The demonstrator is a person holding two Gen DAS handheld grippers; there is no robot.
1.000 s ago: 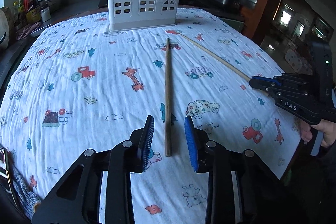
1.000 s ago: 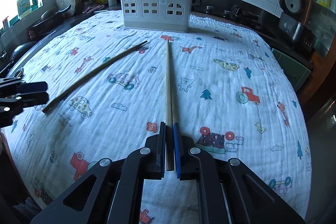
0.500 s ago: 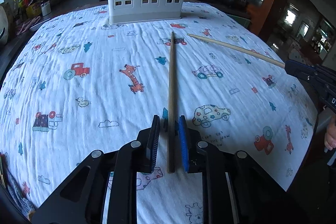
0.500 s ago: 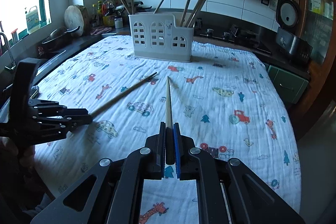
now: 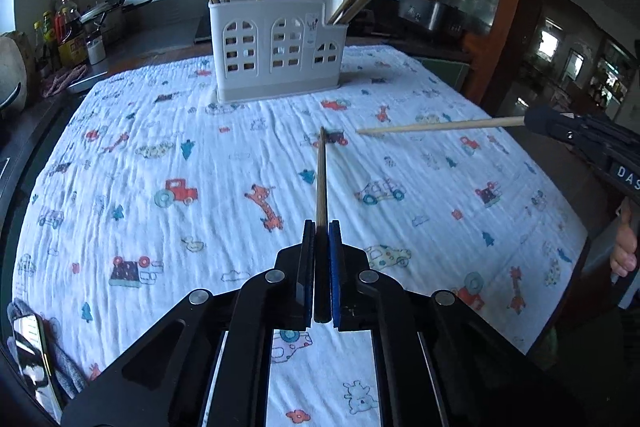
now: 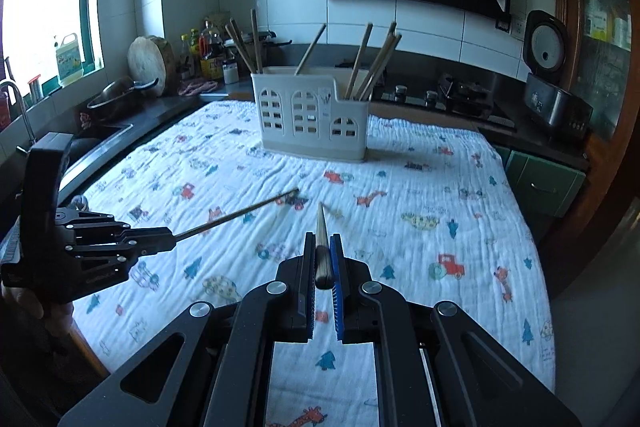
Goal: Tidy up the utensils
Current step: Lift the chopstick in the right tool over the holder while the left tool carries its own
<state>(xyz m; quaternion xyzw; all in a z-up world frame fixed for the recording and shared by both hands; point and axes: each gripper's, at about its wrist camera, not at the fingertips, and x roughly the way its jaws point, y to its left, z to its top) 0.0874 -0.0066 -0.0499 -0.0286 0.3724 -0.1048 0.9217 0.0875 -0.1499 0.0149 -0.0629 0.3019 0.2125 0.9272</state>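
Two grippers angle downward over the cloth-covered counter (image 5: 168,131). The left gripper (image 5: 321,227) has its fingers pinching a dark chopstick (image 5: 321,179) at frame centre. The right gripper (image 6: 321,239) pinches a pale chopstick (image 6: 320,223); both sticks are off the cloth. The utensil holder (image 5: 276,51) stands at upper centre. At the right edge, a hand (image 5: 624,247) is mostly cut off.

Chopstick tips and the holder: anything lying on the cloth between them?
Nothing; both wrist views show only bare cloth between the held chopsticks' tips and the holder.
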